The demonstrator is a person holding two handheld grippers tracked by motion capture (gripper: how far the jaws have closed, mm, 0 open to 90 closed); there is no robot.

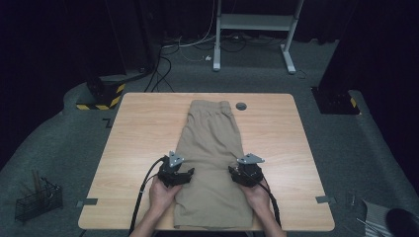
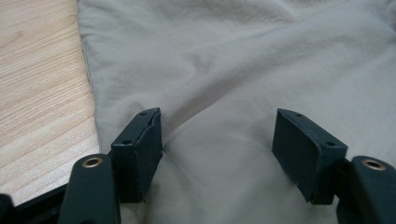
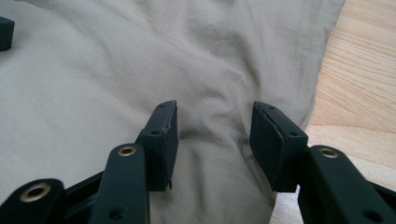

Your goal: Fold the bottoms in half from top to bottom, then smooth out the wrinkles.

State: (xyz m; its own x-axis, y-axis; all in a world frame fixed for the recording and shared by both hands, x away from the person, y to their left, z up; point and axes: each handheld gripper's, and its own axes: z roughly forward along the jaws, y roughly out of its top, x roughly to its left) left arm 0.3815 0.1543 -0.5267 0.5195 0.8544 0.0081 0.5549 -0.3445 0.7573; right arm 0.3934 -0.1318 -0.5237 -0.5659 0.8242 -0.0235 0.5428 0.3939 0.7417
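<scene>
A pair of khaki shorts lies flat down the middle of the wooden table, waistband at the far end. My left gripper rests at the shorts' left edge, about mid-length. Its jaws stand wide open over the cloth, tips down on it, with a soft fold running between them. My right gripper sits at the shorts' right edge, opposite the left one. It is open too, and a small ruck of cloth rises between its pads without being pinched.
A grey round cap is set in the table beside the waistband. Grey tape marks sit near the front corners. On the floor are a wire basket at the left and a white desk frame with cables at the back.
</scene>
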